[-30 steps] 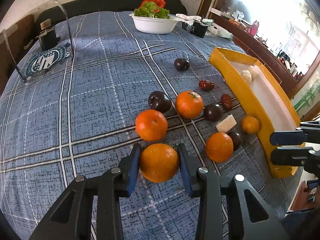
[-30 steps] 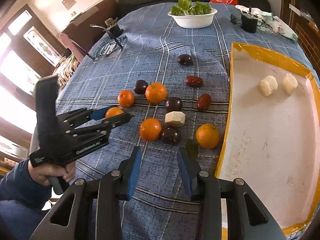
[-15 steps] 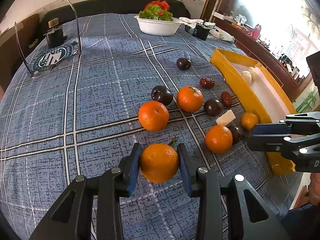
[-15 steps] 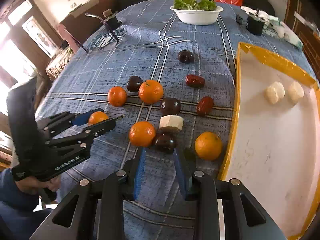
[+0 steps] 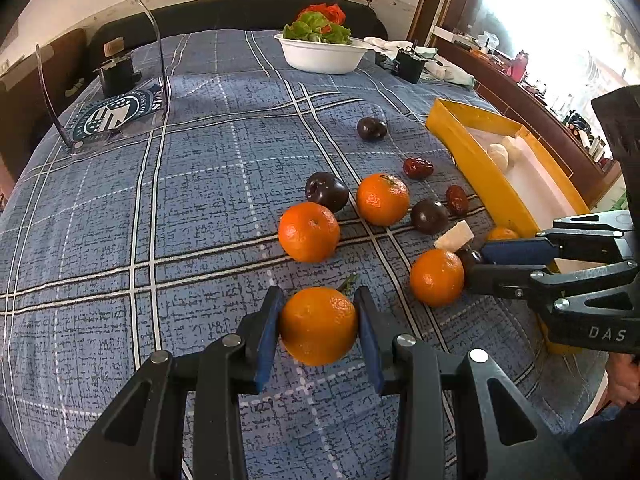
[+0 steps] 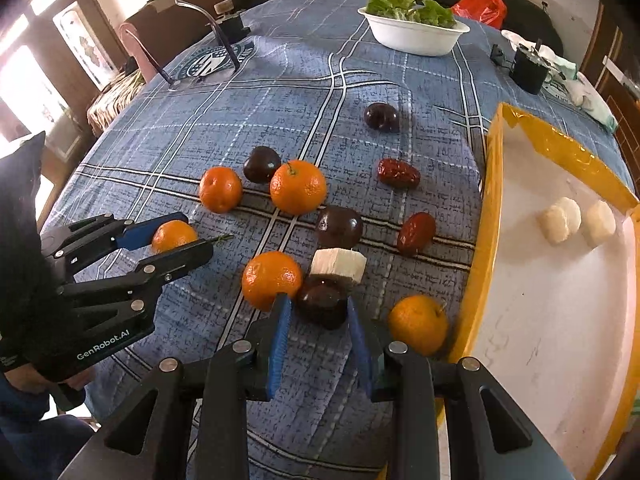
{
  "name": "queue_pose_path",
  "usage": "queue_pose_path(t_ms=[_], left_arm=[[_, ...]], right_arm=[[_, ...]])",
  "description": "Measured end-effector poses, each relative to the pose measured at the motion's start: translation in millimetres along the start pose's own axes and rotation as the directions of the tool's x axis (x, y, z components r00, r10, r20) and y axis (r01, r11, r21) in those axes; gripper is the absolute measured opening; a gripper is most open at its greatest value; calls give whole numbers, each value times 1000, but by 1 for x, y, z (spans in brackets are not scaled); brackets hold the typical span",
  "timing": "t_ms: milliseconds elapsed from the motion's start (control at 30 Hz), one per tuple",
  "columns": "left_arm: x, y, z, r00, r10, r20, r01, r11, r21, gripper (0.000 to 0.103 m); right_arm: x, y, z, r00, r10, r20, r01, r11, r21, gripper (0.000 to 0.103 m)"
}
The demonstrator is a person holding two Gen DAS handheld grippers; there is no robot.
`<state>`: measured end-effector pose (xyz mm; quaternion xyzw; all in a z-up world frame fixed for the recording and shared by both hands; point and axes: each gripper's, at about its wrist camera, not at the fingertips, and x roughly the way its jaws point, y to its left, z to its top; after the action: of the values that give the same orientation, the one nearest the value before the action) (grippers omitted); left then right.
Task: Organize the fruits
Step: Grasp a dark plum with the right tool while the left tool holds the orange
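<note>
My left gripper [image 5: 318, 320] is shut on an orange [image 5: 319, 325], held just above the blue plaid cloth; both also show in the right wrist view [image 6: 174, 236]. My right gripper [image 6: 318, 312] is open with its jaws on either side of a dark plum [image 6: 322, 301], not closed on it. A white cut chunk [image 6: 338, 265] rests against that plum. Several more oranges, dark plums and red dates lie scattered on the cloth. The yellow tray [image 6: 493, 184] at the right holds two white pieces [image 6: 559, 220].
A white bowl of lettuce [image 5: 323, 54] stands at the far side. A clear stand with a black holder [image 5: 116, 74] is at the far left. A black cup [image 6: 530, 66] and cloths lie at the far right. An orange [image 6: 418, 323] sits against the tray wall.
My right gripper has moved forward and down until its jaws straddle the dark plum. My left gripper has lifted slightly with the orange.
</note>
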<state>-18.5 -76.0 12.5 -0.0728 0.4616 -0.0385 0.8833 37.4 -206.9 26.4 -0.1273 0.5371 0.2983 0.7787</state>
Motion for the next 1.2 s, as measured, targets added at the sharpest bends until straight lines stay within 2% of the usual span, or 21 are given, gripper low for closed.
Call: queue_pose_path(t_ms=[467,800,1200], left_arm=[[-3,-2,-2,1000,3,-2,-3,1000,-1,35],[-10,-4,-3,1000,-8,4,8,1000,-1,34],[-25,-18,7,999,-31,29,30,999,43,34]], right_arm=[[-2,-8,-8,1000,29,0,-29,998,56,28],[-22,-5,-15,998,51,46,-55,996,76,28],[-42,-4,-19,994,60,96,-70,993,100,28]])
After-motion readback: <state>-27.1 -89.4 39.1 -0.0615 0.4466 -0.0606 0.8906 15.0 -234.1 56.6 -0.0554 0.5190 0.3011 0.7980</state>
